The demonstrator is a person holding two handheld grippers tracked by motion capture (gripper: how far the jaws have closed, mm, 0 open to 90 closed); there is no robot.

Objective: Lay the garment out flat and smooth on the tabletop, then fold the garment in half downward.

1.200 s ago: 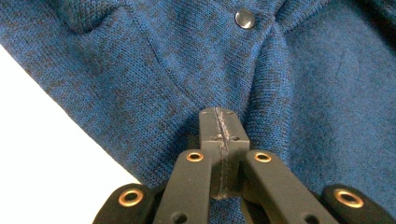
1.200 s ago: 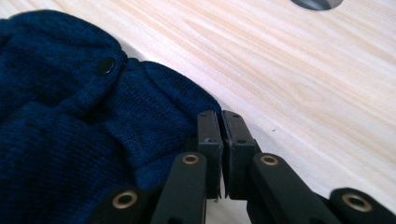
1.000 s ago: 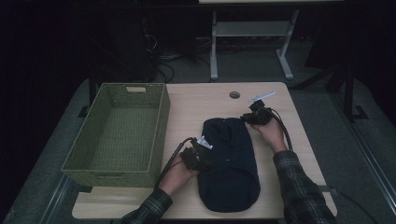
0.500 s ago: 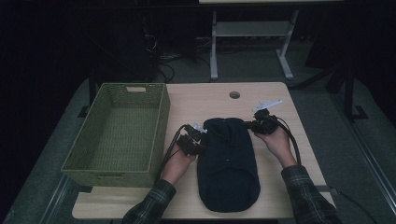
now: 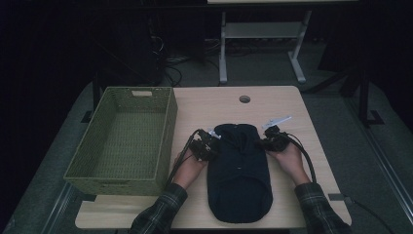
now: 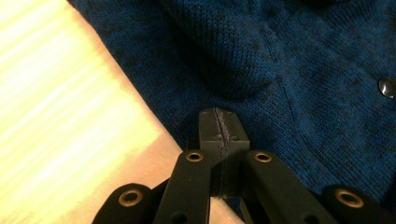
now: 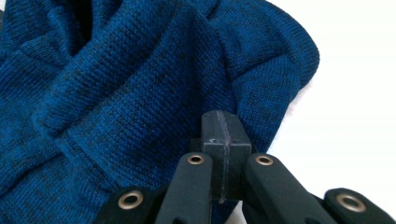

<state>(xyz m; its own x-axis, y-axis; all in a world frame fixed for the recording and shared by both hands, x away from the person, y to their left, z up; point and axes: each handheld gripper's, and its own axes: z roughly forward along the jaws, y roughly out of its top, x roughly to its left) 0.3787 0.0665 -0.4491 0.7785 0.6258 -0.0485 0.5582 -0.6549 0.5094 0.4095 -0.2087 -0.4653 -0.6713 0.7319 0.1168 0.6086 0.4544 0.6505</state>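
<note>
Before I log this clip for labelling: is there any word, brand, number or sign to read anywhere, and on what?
None: no readable text on the blue knitted garment, the green basket or the table.
The garment's snap button bears no legible mark.

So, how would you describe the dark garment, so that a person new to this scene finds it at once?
Start at the wooden table, with the green basket on its left side. Right of the basket lies the folded blue knit garment, stretched from mid-table toward the near edge. It is the one soft, dark thing, with a small button.
</note>
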